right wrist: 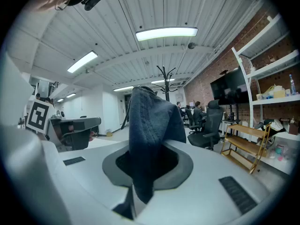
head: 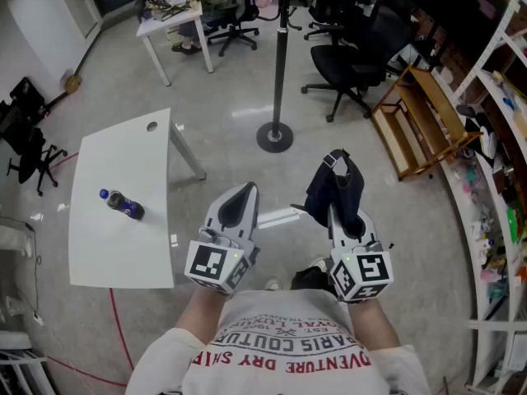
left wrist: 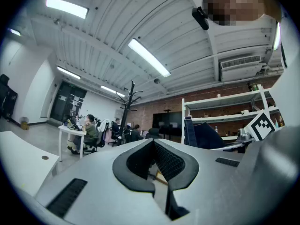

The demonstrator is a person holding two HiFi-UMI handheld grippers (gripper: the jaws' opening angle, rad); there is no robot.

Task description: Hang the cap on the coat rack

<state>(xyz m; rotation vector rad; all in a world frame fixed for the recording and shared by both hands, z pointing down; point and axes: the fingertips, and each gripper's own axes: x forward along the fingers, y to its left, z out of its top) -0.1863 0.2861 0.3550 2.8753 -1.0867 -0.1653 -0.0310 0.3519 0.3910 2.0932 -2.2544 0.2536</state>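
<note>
Cap in my grip, coat rack (head: 280, 56) ahead
My right hand-held gripper (head: 334, 211) pinches the dark cap (head: 339, 183) aloft, near me; my left hand-held gripper (head: 242, 196), beside it, is closed and empty.

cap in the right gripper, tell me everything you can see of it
The cap is dark blue, denim-looking cloth, crumpled rather than holding its shape. The right gripper has its fingers shut on a fold of it, so it sticks up and forward from them, with a strap and a pale fitting at its top end. It is held in the air; nothing else touches it.
</note>
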